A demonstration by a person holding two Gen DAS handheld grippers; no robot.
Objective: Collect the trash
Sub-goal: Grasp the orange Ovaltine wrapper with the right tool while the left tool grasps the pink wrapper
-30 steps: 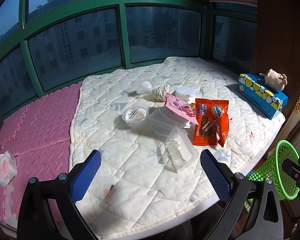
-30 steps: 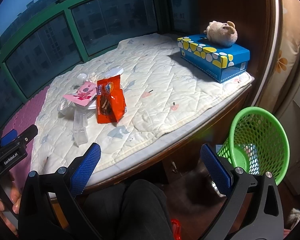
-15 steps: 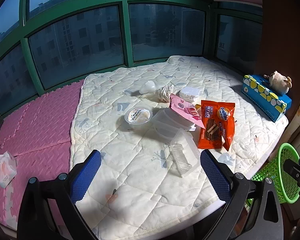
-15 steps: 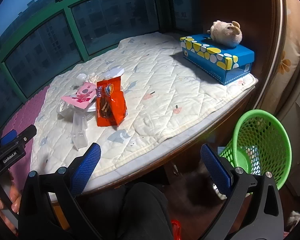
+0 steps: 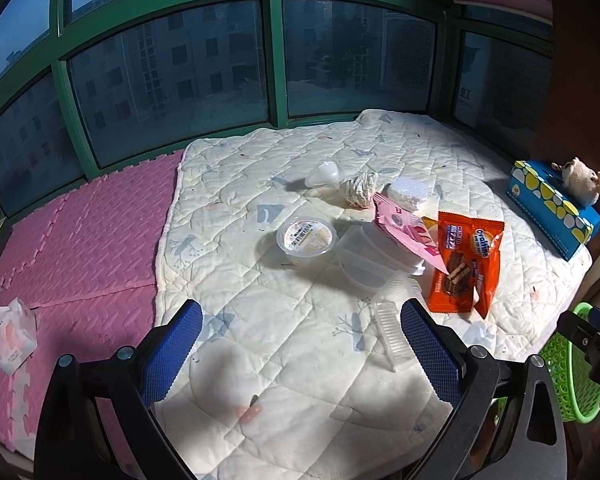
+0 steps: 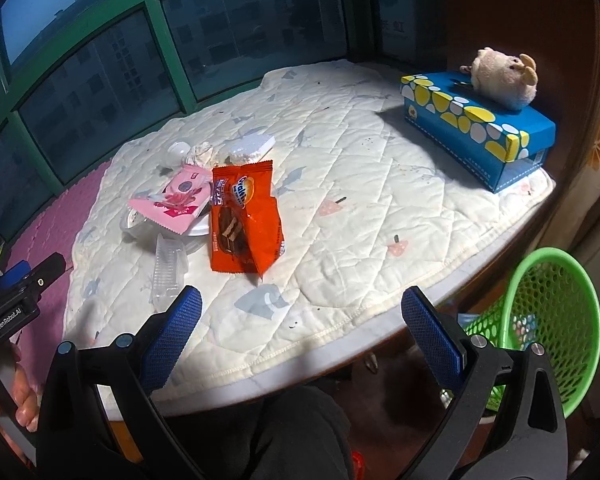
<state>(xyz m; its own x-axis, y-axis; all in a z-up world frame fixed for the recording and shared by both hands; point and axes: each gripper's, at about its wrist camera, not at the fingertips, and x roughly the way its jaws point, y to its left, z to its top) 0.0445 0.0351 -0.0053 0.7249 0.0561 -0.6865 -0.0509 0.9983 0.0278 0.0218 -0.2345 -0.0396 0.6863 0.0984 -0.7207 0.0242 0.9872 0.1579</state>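
While both our grippers hang open and empty, the clear ribbed plastic tray [image 5: 392,326] lies just ahead of our left gripper [image 5: 300,344], beside its right finger, long axis running away from us, nearer than to our right gripper [image 6: 300,344].

Glossy orange wrapper [image 5: 464,264], quilted cloth mat [image 5: 300,340], perforated plastic basket [image 6: 556,320]

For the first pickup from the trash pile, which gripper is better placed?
Left, probably. The left gripper is open with the clear ridged tray beside its fingertip; the right gripper hangs near the quilt's edge.
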